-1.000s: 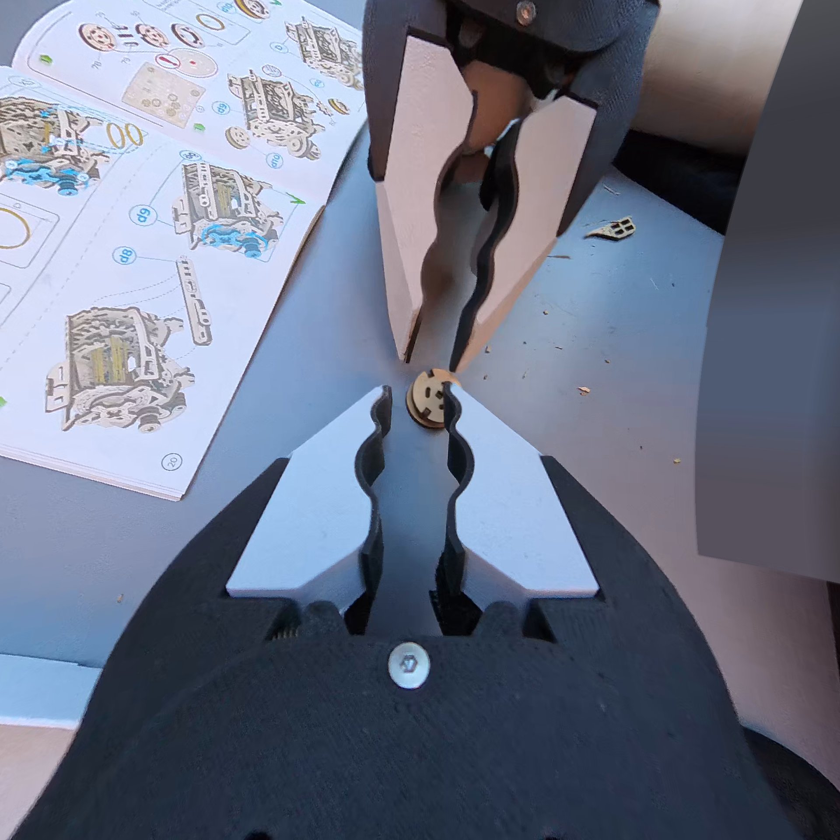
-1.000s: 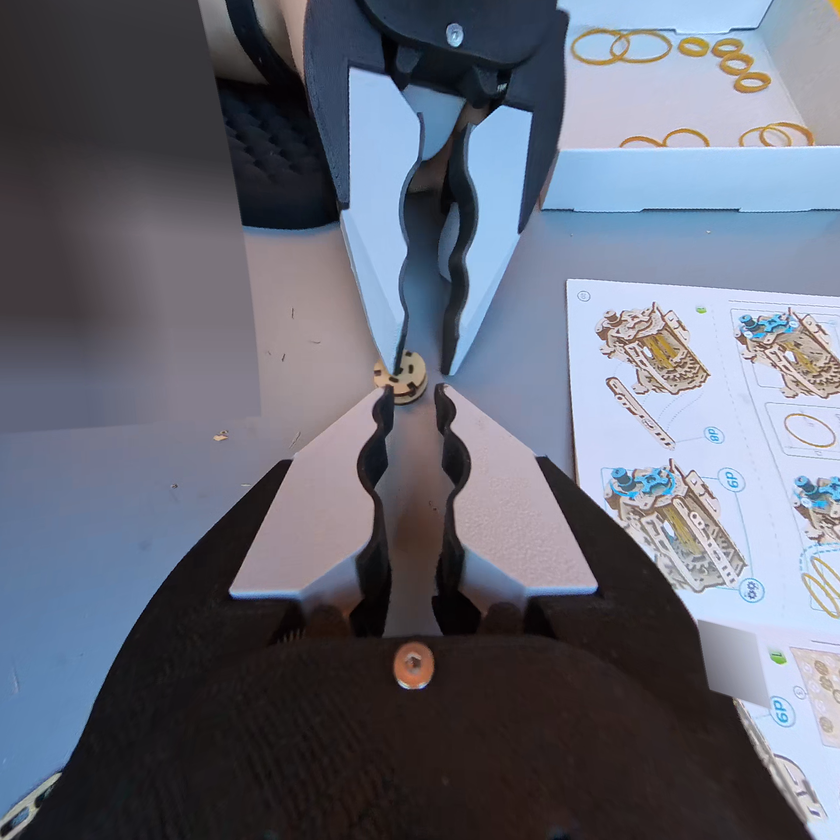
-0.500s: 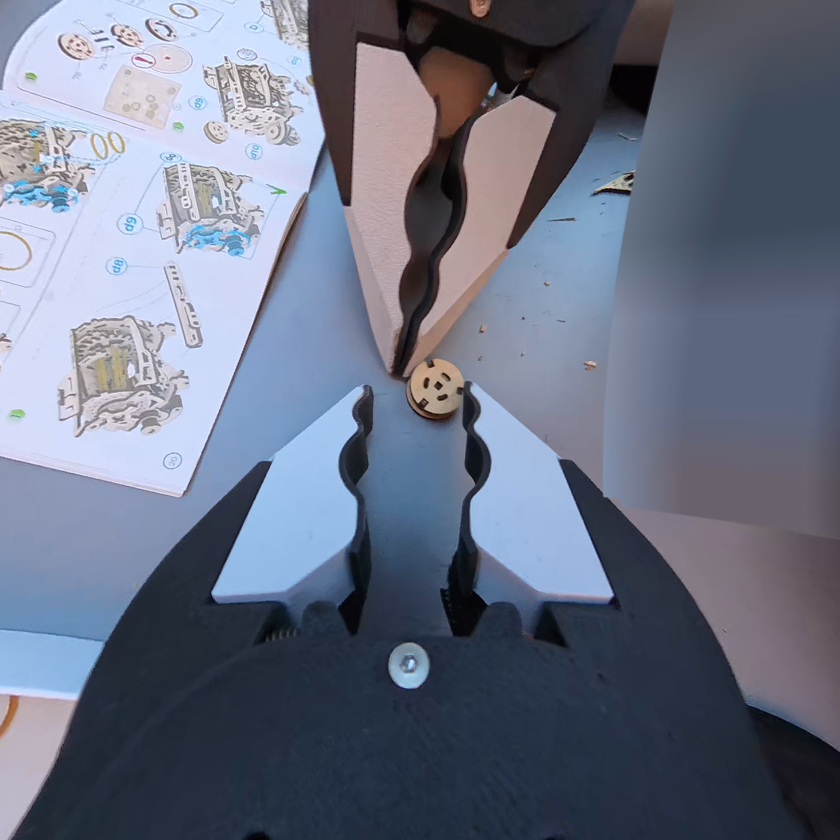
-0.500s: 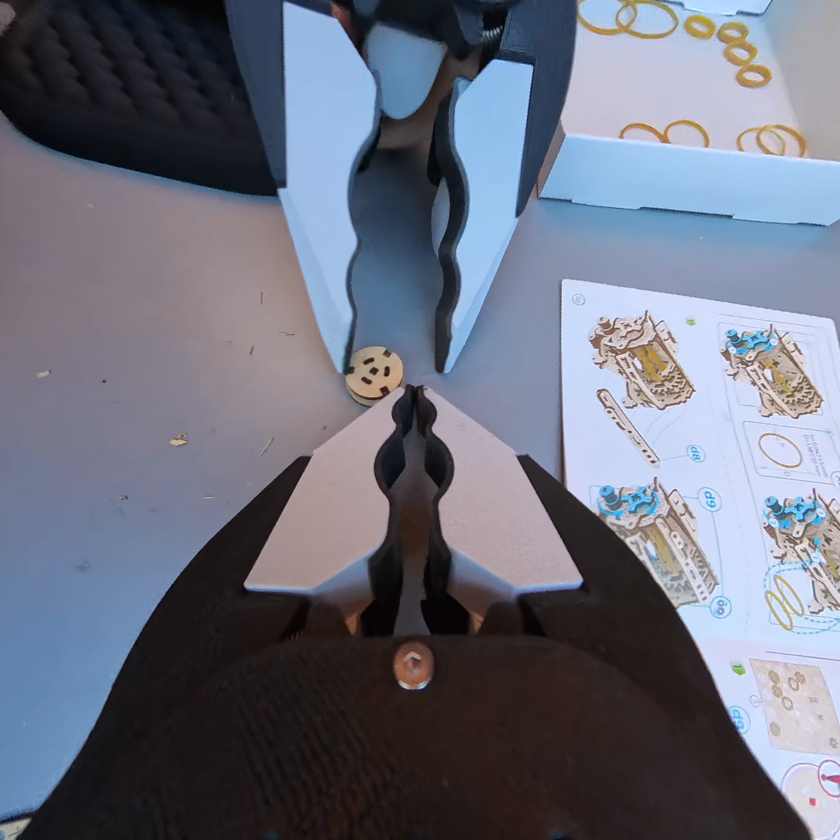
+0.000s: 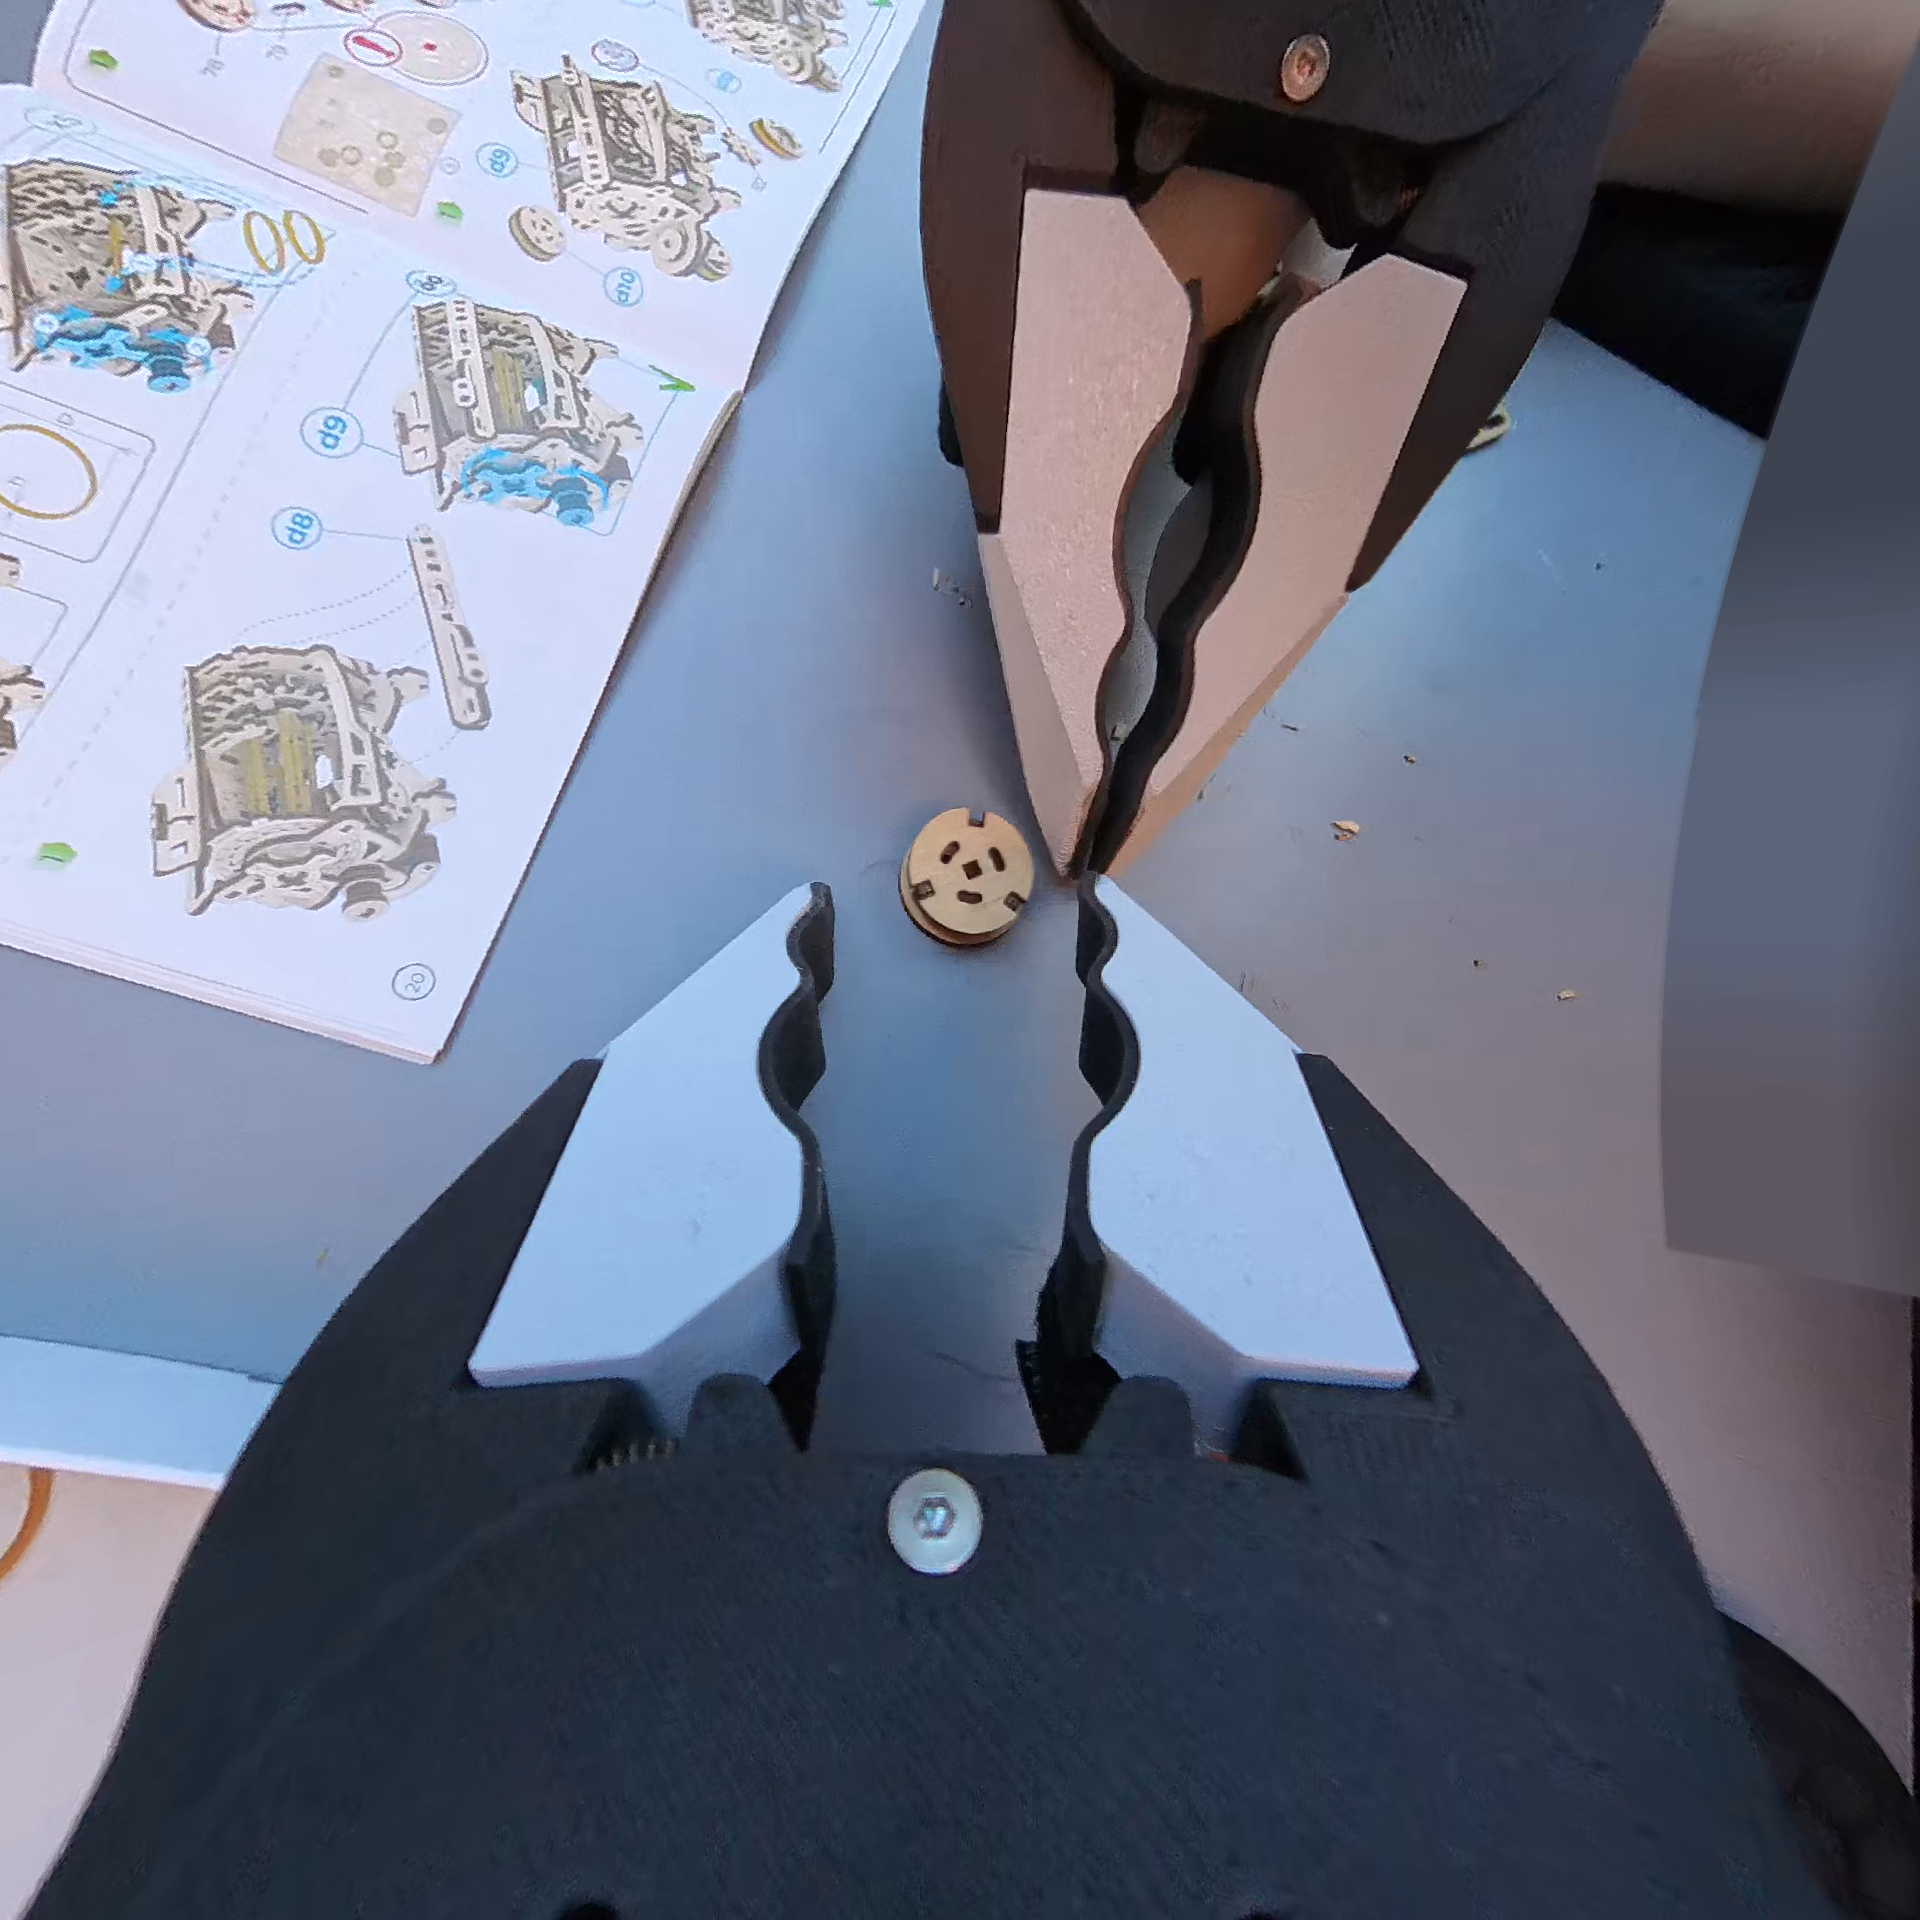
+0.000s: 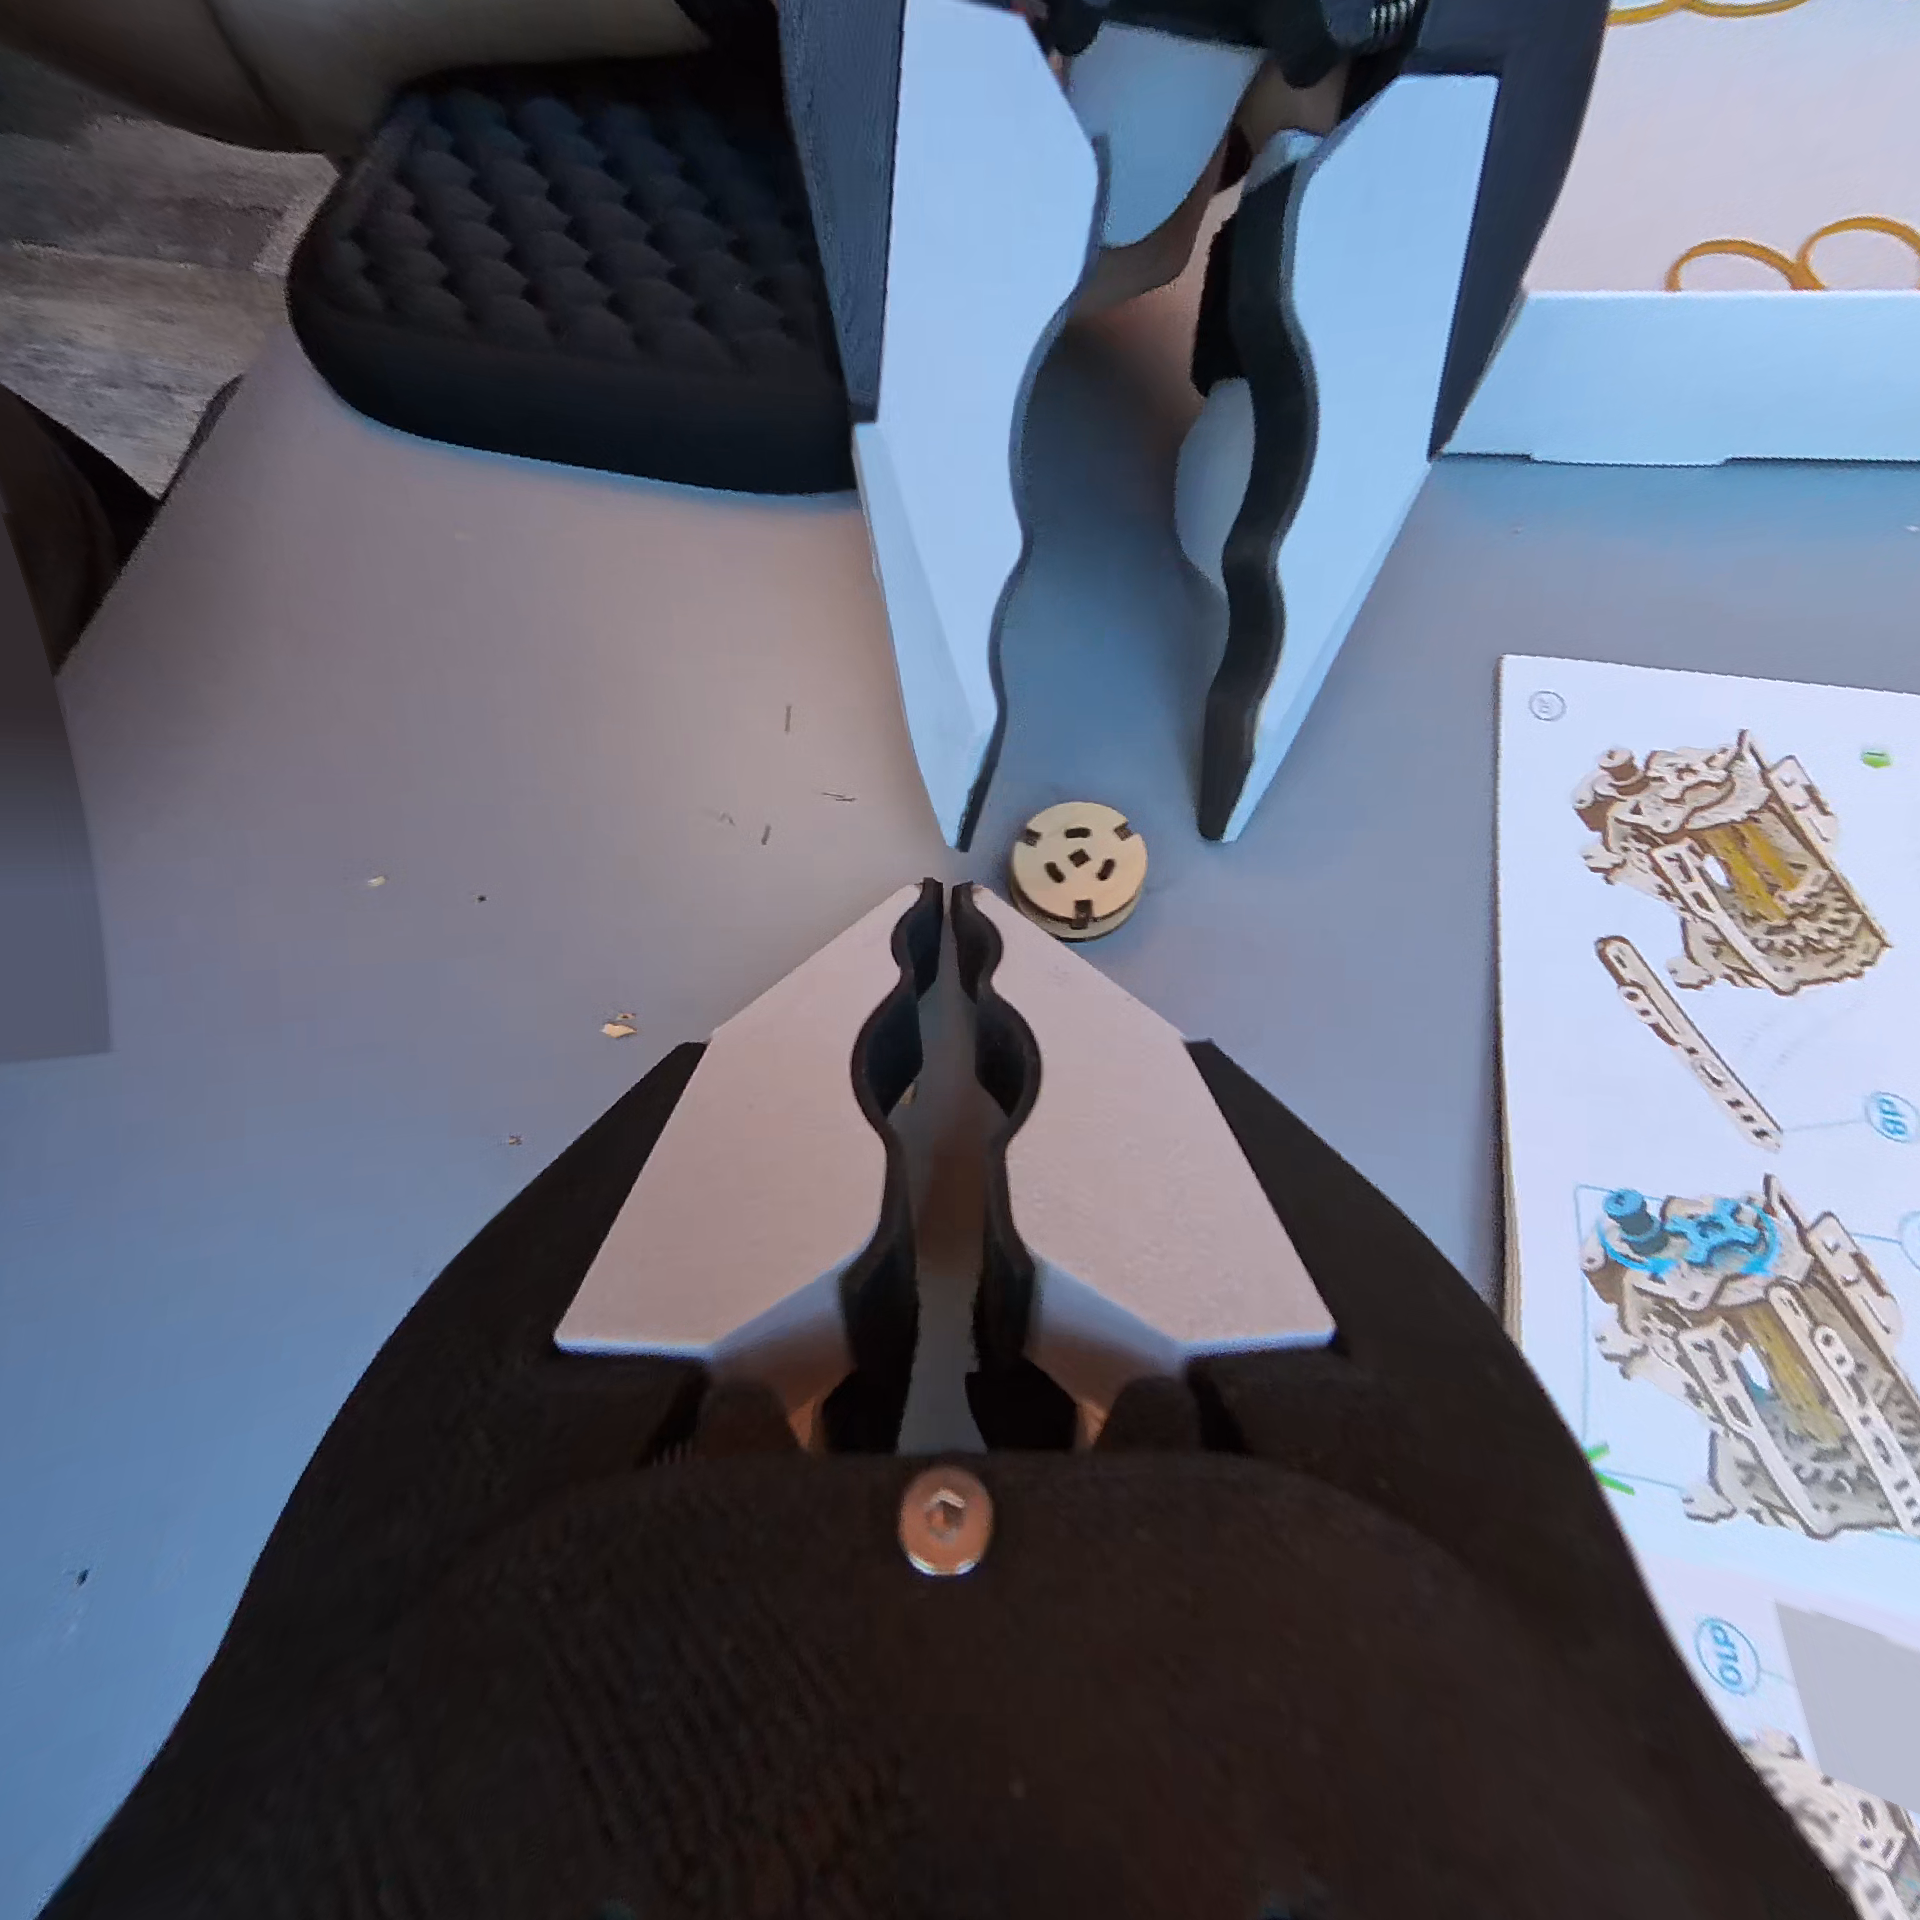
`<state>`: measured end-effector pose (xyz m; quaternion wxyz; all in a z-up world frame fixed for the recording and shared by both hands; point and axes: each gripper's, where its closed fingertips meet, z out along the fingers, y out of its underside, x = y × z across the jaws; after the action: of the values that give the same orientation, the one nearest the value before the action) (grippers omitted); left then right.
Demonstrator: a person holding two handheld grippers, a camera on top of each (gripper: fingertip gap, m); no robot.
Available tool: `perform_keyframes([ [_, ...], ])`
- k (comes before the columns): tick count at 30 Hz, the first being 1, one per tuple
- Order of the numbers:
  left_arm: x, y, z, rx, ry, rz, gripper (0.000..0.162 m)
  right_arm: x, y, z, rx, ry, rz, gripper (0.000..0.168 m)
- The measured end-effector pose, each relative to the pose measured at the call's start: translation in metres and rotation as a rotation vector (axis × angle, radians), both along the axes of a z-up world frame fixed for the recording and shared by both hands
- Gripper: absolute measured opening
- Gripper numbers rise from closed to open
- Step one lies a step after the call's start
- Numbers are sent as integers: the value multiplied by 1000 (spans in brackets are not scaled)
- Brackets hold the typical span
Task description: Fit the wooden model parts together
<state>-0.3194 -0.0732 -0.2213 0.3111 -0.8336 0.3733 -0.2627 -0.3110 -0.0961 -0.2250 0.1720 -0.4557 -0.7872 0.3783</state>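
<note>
my left gripper [image 5: 951,899] has its jaws apart, empty, tips low over the grey tabletop [image 5: 727,1143]. my right gripper [image 6: 945,891] has its jaws pressed together at the tips, gripping nothing i can see, and faces the left one head-on; in the left wrist view it [image 5: 1081,868] comes down from the top edge with its tips almost meeting my left gripper's right fingertip. the wooden disc [image 5: 967,876], a round slotted model part that looks to be two layers thick, lies flat on the tabletop just ahead of the left gripper's open tips and just beside the right gripper's closed tips, touched by neither as far as i can tell. an open instruction booklet [image 5: 343,499] with printed step labels and model drawings lies toward one side. a white tray [image 6: 1704,384] holding yellow rubber bands [image 6: 1787,260] sits beyond it. wood crumbs [image 6: 618,1029] speckle the surface.
</note>
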Motion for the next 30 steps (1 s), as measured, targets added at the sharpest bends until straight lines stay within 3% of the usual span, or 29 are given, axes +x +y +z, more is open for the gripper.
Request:
perform_keyframes([
  [3, 6, -1, -1, 18, 27, -16, 41, 3, 4, 8, -4, 32, 14, 0],
  [10, 8, 9, -4, 109, 89, -6, 32, -12, 44, 19, -48, 106, -169, 0],
  [16, 14, -4, -6, 261, 144, -177, 24, -9, 29, 15, -93, 70, -120, 0],
  [22, 16, -19, -6, 233, 63, -290, 24, -5, 15, 15, -105, 64, -44, 0],
  [30, 16, -21, -5, 208, 45, -310, 25, -6, 6, 11, -97, 60, -2, 0],
])
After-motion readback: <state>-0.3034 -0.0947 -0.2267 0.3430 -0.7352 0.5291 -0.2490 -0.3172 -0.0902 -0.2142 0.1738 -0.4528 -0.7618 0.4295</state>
